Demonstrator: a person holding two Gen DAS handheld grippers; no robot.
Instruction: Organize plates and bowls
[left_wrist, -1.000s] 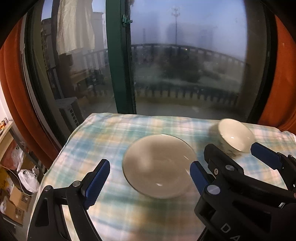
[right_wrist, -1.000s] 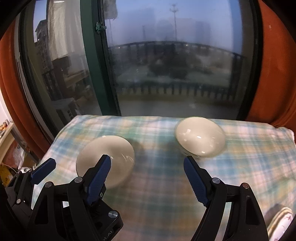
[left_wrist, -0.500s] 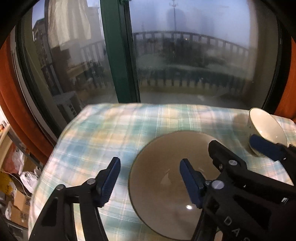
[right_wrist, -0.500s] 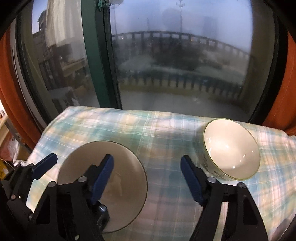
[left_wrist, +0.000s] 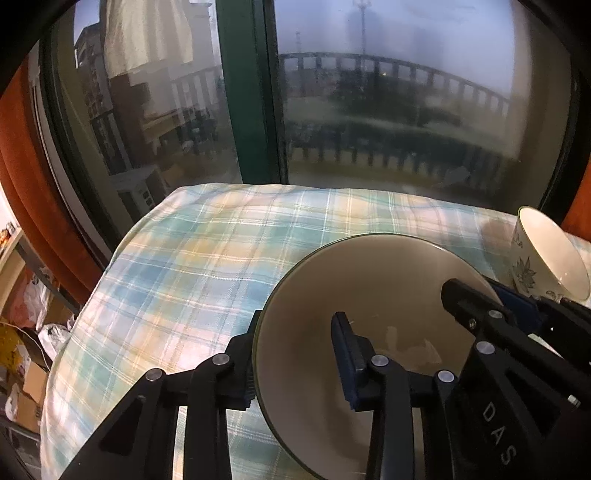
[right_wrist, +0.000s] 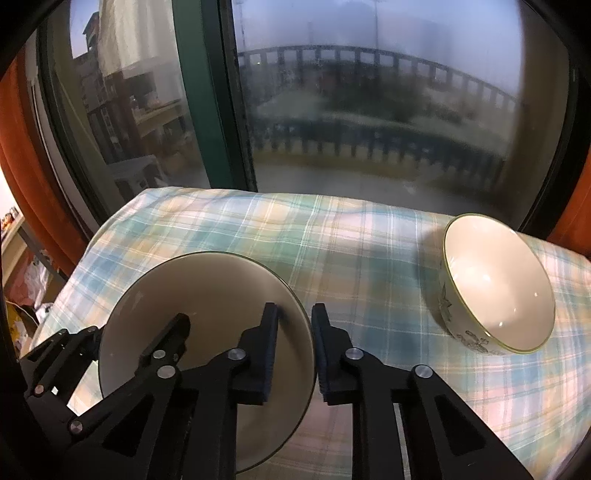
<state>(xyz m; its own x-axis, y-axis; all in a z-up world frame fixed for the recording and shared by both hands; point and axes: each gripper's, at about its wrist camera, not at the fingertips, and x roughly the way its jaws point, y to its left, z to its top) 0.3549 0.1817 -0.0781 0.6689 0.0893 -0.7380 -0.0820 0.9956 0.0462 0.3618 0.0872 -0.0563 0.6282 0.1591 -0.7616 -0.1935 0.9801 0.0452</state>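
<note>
Both the left gripper (left_wrist: 295, 362) and the right gripper (right_wrist: 294, 354) have just been closing and now pinch opposite rims of the round beige ceramic plate (right_wrist: 207, 295) on the checked tablecloth (right_wrist: 332, 240). If one lifts faster, the plate can slip out and hit the white flowered bowl (right_wrist: 495, 284) nearby

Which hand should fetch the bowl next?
Right, probably. The right gripper grips the plate rim nearest the bowl; the left gripper, jaws just closing over the opposite rim, has the plate between it and the bowl.
</note>
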